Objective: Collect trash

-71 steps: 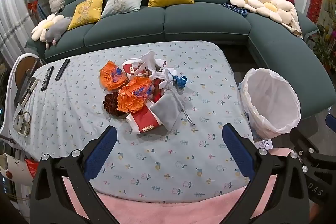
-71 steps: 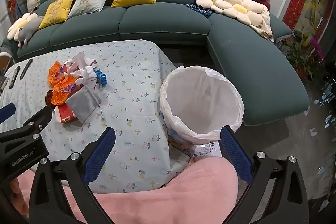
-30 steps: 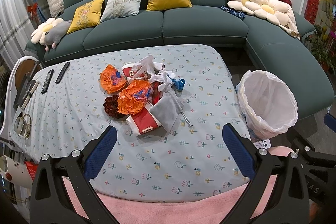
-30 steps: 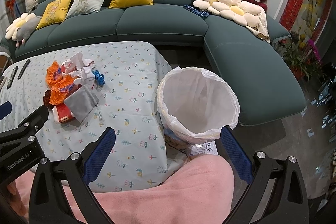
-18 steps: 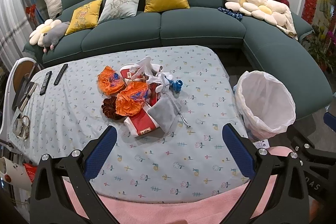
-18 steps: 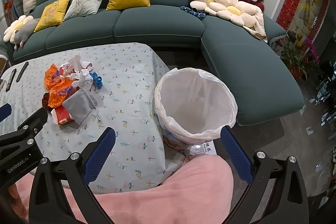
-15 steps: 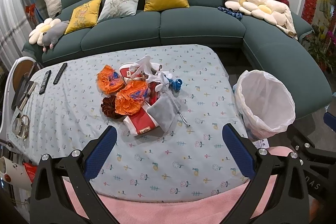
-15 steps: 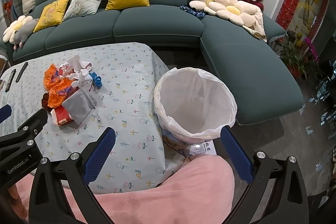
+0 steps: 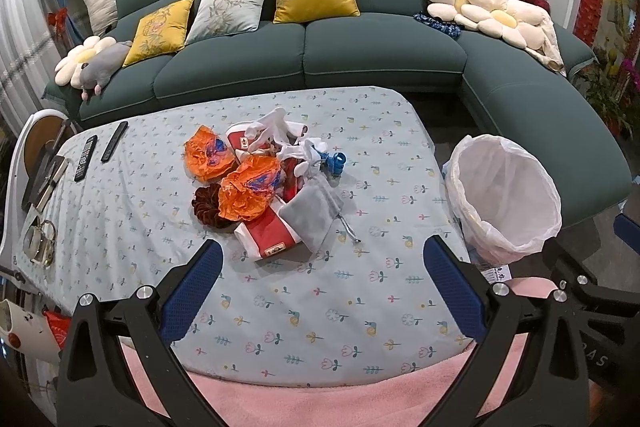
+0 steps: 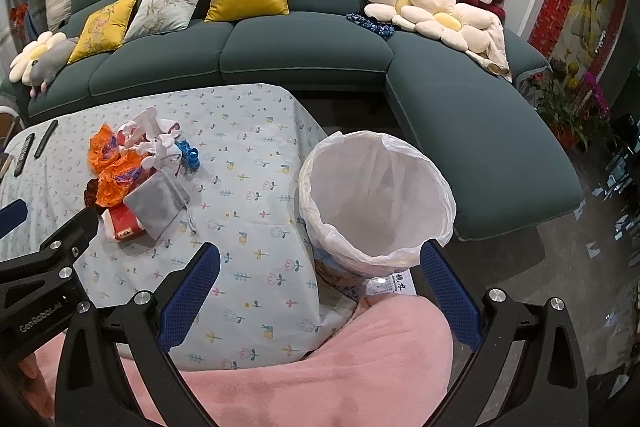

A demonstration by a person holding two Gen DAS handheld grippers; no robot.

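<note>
Two orange wrappers (image 9: 208,155) (image 9: 248,193) in one trash heap; red packet (image 9: 270,235) runs lengthwise toward me. One lined bin (image 9: 504,195) gapes upward. Both my grippers (image 9: 318,283) (image 10: 316,285) spread, empty.

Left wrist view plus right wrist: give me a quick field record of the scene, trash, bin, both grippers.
trash: pile mid-table, orange wrappers, red-white packets, grey pouch, white scraps
bin: white-lined trash bin on the floor off the table's right edge, looks empty
left gripper: open, holding nothing, above the table's near edge
right gripper: open, holding nothing, near the bin
collected: nothing yet
</note>
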